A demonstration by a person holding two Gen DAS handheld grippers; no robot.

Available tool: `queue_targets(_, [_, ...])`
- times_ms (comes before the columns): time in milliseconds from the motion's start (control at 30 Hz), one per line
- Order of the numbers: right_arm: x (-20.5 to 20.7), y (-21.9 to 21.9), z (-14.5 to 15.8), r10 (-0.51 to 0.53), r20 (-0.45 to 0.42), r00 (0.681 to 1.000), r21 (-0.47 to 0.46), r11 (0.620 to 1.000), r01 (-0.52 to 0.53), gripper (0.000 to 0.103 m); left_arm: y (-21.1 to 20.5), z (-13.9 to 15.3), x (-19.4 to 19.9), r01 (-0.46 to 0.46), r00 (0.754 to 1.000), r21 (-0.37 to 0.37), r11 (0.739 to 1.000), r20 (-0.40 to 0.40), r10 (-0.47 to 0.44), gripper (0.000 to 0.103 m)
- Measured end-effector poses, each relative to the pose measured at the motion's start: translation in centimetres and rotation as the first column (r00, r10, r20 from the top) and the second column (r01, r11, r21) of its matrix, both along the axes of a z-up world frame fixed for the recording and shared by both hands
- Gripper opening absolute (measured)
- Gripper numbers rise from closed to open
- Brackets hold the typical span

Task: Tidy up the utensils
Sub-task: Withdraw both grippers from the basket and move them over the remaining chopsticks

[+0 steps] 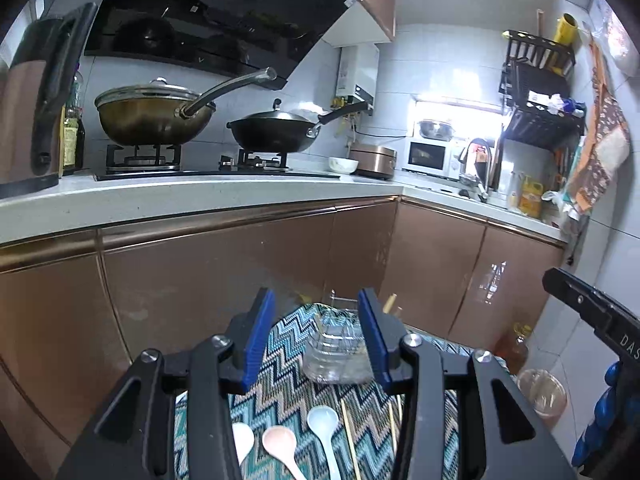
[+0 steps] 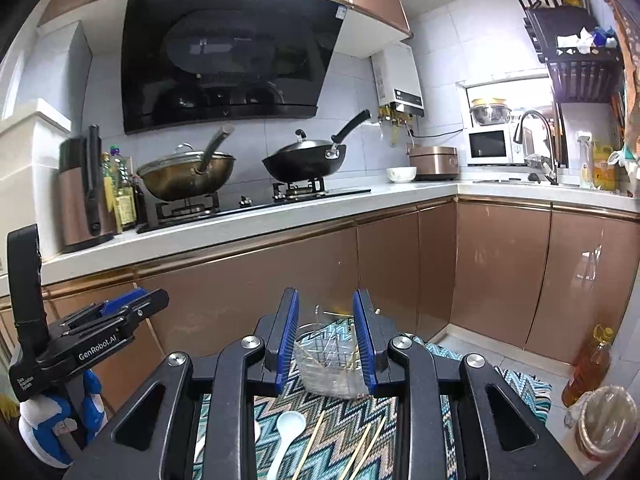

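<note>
On the zigzag-patterned teal and beige woven mat [image 1: 280,392], low in front of the copper-brown kitchen cabinets [image 1: 224,276]:

- Clear plastic ridged container [image 1: 336,356], standing at the far end of the mat, a few thin sticks already leaning inside it.
- Three plastic soup spoons: white [image 1: 243,440], pale pink [image 1: 280,446], pale blue [image 1: 322,422]. They lie side by side on the near part of the mat, bowls toward the container, handles running back toward the viewer. Long axes roughly parallel, pointing along the line of the grippers.
- Thin bamboo chopsticks [image 2: 312,444], loose to the right of the blue spoon, same lengthwise direction, slightly fanned.

Left gripper [image 1: 316,336]: blue pads partly spread, nothing between them; the container shows beyond the gap, not held. 
Right gripper [image 2: 326,344]: pads narrower apart, likewise empty, container seen past them.

Judgement: both grippers hang above and short of the utensils, which lie below and nearer than the fingertips. The spoons lie under the left gripper, the chopsticks under the right. A pick would need a downward reach and a grip across each handle, since the long axes run along the fingers.
</note>
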State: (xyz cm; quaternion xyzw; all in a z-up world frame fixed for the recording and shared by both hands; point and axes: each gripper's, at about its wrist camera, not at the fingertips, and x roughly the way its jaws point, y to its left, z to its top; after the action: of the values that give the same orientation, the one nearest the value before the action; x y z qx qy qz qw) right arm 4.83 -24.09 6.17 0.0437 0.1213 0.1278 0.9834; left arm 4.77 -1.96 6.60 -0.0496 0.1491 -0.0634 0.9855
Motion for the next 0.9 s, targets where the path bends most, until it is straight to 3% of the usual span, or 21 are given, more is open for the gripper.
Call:
queue_targets(467, [-7.6,-2.7,0.7,0.031,-0.005,0.999,0.005,0.999,-0.031,0.03,-2.4,1.3,-6.3,0.027,0.997,-0.037,0.999,-0.069,-0.029,0.042])
queue_targets(900, [-9.6,-4.1,-1.4,0.068,-0.039,0.997,0.023,0.997,-0.068,0.034,-2.9,-0.4,-7.7,0.012,0.992,-0.088,0.996,-0.123,-0.023,0.042])
